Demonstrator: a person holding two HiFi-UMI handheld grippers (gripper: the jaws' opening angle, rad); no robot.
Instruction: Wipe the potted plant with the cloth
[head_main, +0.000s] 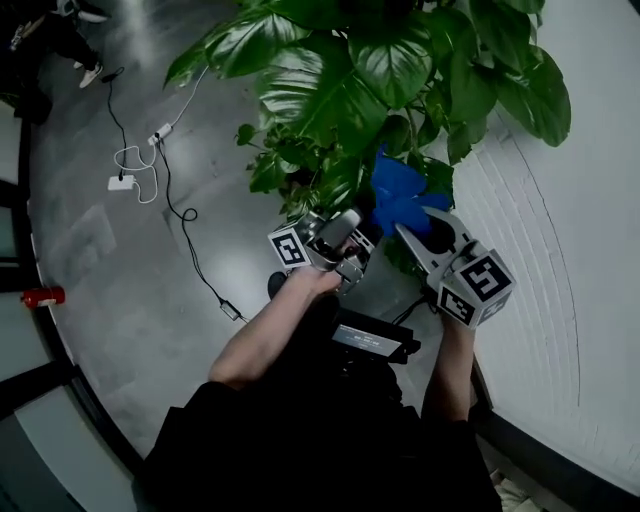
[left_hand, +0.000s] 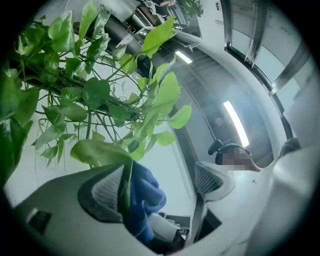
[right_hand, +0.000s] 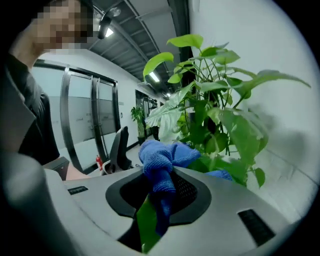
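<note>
The potted plant (head_main: 350, 80) with broad green leaves fills the top of the head view; its pot is hidden. My right gripper (head_main: 412, 232) is shut on the blue cloth (head_main: 398, 195), low among the foliage. In the right gripper view the cloth (right_hand: 162, 157) bunches out of the closed jaws, and a leaf (right_hand: 147, 225) is pinched in with it. My left gripper (head_main: 345, 235) sits just left of the cloth. Its jaws stand open in the left gripper view (left_hand: 157, 185), with a hanging leaf (left_hand: 97, 150) and the cloth (left_hand: 145, 192) against the left pad (left_hand: 102, 192).
A curved white wall (head_main: 580, 250) runs close on the right. Cables and a power strip (head_main: 125, 180) lie on the grey floor at left, and a red object (head_main: 40, 296) sits by the dark frame. An office chair (right_hand: 117, 147) stands further back.
</note>
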